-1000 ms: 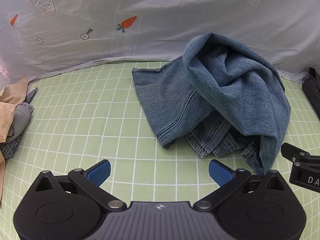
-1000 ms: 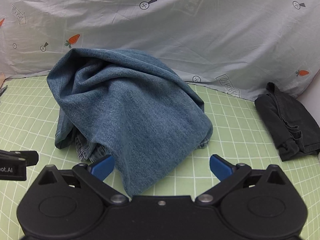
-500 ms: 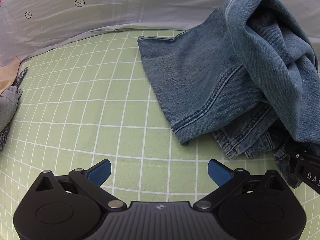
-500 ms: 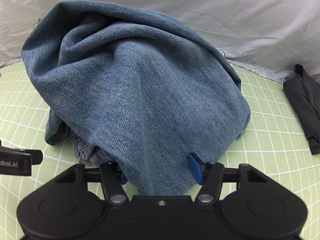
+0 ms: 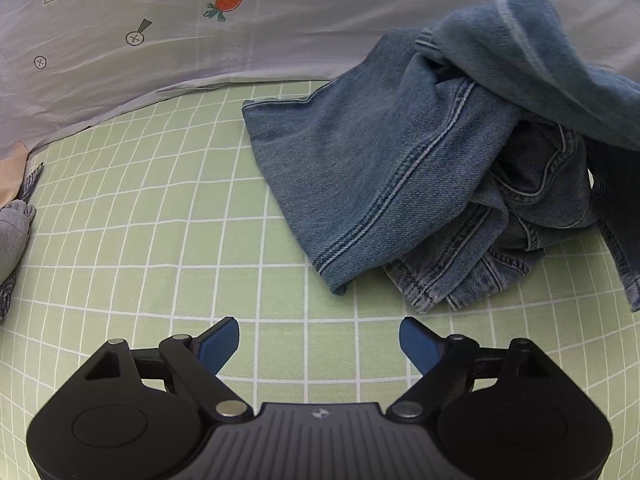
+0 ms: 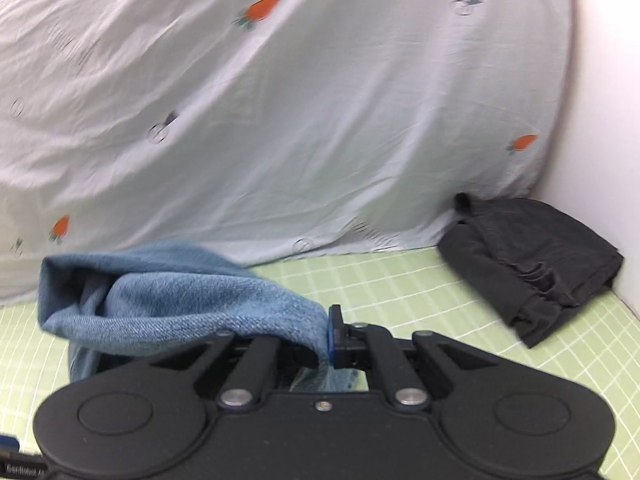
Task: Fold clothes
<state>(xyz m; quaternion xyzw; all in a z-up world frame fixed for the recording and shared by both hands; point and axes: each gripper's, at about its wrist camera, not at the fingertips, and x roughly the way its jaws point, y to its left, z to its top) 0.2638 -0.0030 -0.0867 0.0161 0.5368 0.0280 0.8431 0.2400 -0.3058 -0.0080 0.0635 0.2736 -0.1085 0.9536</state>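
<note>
Right gripper (image 6: pixel 326 338): jaws together, clamped on a fold of the blue jeans (image 5: pixel 400 184); the denim drapes off to the left of the pads and hides the left finger. Beyond the jeans, to their right, a folded dark garment (image 6: pixel 532 264) lies on the green grid mat (image 6: pixel 400 284) against the white wall (image 6: pixel 600 120). Nothing stands between the jeans and the dark garment. This gripper points at a shallow downward angle toward the backdrop.

Left gripper (image 5: pixel 319 340): jaws apart and closing, nothing between the blue pads (image 5: pixel 218 340), only bare mat. It points steeply down, just short of the jeans' near hem. The jeans lie crumpled on the mat ahead and to the right of it, one leg flat, the upper part lifted toward the right edge of the view.

Well left of the jeans, at the mat's edge, grey and beige clothes (image 5: pixel 14 236) lie in a pile.

Behind the jeans hangs a pale printed sheet (image 5: pixel 160 40) with carrots and crossed circles; an arrow on it reads partly "OK HERE". A label at the right wrist view's lower-left corner is too blurred to read.
</note>
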